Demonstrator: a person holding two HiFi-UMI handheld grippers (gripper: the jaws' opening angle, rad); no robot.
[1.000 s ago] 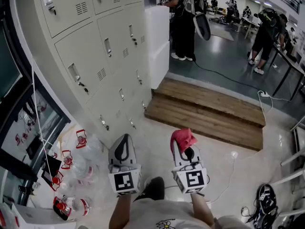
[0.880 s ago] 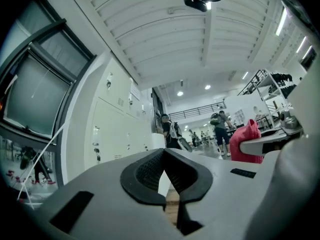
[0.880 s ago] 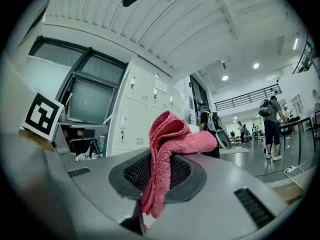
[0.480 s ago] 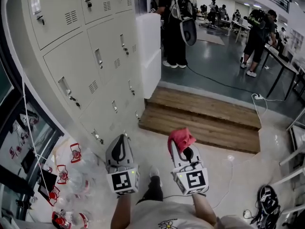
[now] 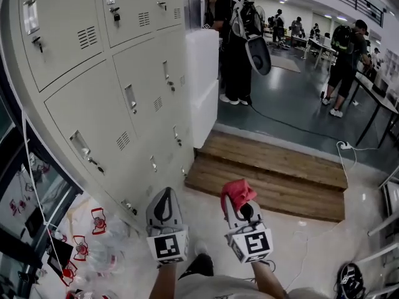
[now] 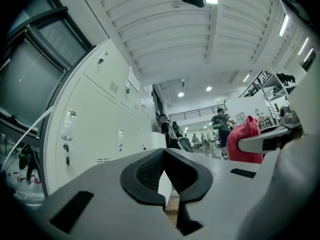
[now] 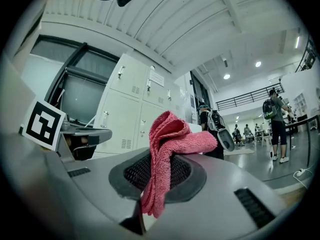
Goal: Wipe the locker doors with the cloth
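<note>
- Cloth [image 7: 170, 134], pink: clenched in jaws of right hand-held gripper [image 7: 155, 176], apart from locker doors [image 5: 93, 104].
- Left hand-held gripper [image 6: 164, 171]: jaws together, seemingly nothing between.
- Door label [image 7: 158, 78]: print too small to read.

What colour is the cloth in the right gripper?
The cloth is pinkish red, clearest in the right gripper view.

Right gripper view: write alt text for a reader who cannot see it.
The right gripper is shut on a pink cloth, which bunches up above its dark pads. Behind it stand pale grey lockers at left and, farther off at right, people in a bright hall.
</note>
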